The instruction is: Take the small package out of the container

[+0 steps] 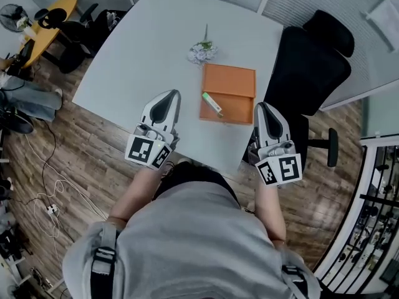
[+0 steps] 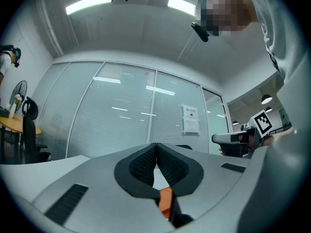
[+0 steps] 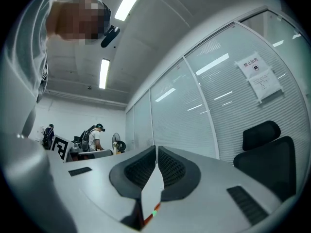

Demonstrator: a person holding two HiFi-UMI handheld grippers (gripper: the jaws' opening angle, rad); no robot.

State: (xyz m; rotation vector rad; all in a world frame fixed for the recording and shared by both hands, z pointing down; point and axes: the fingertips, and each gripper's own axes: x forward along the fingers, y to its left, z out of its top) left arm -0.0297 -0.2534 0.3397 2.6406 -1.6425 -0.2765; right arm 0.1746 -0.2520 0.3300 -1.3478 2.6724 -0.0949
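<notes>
Left gripper (image 1: 169,97): jaws pressed together, nothing pinched. Right gripper (image 1: 262,108): likewise pressed together, empty. Both parked over near edge of table (image 1: 137,48), flanking orange container (image 1: 234,80). Probably ready stance, leaving either side free to reach in. Small package (image 1: 212,103) lying slantwise on container floor, toward left front corner, untouched, apart from both grippers, nearer left one. Task not yet begun. Next, by judgement: spread jaws, then turn across package's narrow side.

I hold my left tool (image 1: 173,94) and right tool (image 1: 260,106) level with each other, well apart, both pointing forward. Both tools' jaws are pressed together, gripping nothing.
</notes>
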